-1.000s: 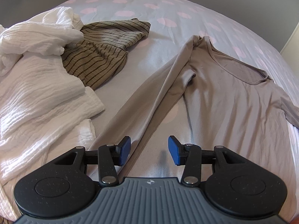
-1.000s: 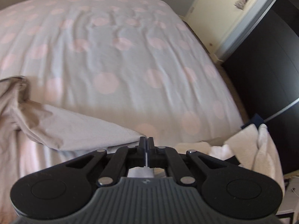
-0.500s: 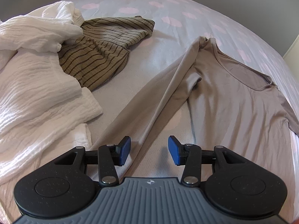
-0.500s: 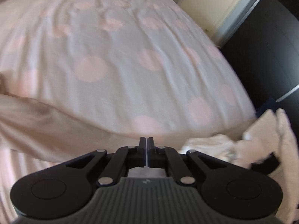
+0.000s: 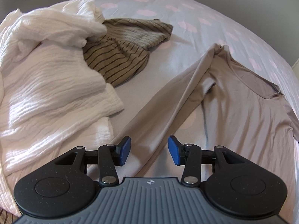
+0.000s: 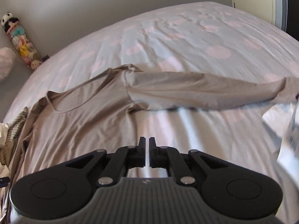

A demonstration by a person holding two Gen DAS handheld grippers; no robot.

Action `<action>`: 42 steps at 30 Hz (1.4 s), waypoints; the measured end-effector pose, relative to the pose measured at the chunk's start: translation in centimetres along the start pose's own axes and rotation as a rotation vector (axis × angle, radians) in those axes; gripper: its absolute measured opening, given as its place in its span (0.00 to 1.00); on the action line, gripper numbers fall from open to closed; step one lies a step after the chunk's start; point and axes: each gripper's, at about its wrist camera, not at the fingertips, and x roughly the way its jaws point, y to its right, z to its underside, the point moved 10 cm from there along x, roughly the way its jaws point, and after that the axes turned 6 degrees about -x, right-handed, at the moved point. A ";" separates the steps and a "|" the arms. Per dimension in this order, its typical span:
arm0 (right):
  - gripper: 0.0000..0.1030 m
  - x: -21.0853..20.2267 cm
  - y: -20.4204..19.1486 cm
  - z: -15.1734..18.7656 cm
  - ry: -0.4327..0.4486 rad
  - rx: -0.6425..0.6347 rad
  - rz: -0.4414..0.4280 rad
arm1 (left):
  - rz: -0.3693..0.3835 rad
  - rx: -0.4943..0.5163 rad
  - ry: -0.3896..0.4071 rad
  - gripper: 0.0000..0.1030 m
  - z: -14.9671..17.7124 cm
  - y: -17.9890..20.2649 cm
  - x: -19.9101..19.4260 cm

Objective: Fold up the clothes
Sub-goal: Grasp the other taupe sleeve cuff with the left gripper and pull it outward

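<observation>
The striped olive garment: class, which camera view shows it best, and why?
The left wrist view: the striped olive garment lies crumpled mid-frame on the bed, partly under the white crinkled cloth. The right wrist view shows only a sliver of it at the left edge.

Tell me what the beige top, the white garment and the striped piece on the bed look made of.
Beige top: thin, smooth stretch knit, probably jersey; it drapes in soft folds with a faint sheen.
White garment: crinkled woven gauze, likely cotton muslin; fine wavy ridges, matte.
Striped piece: olive ribbed-looking knit with dark stripes, matte; the fibre cannot be told.
</observation>
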 end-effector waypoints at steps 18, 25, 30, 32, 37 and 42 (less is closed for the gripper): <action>0.15 0.3 2.3 2.3 0.000 0.100 -0.037 | -0.068 0.081 0.197 0.00 -6.6 0.3 -3.9; 0.20 1.7 2.4 2.4 -0.023 0.103 -0.046 | -0.226 0.152 0.239 0.00 -14.8 -1.3 -4.4; 0.24 3.2 2.1 2.6 -0.042 0.102 -0.067 | -0.313 0.193 0.207 0.00 -17.0 -3.4 -1.6; 0.24 3.8 2.1 2.5 -0.044 0.104 -0.071 | -0.307 0.195 0.180 0.00 -16.7 -3.8 -0.1; 0.24 4.4 2.0 2.2 -0.030 0.088 -0.073 | -0.249 0.196 0.181 0.09 -16.4 -4.1 0.7; 0.28 4.4 1.7 2.0 -0.025 0.074 -0.079 | -0.217 0.257 0.201 0.17 -15.2 -3.1 -2.1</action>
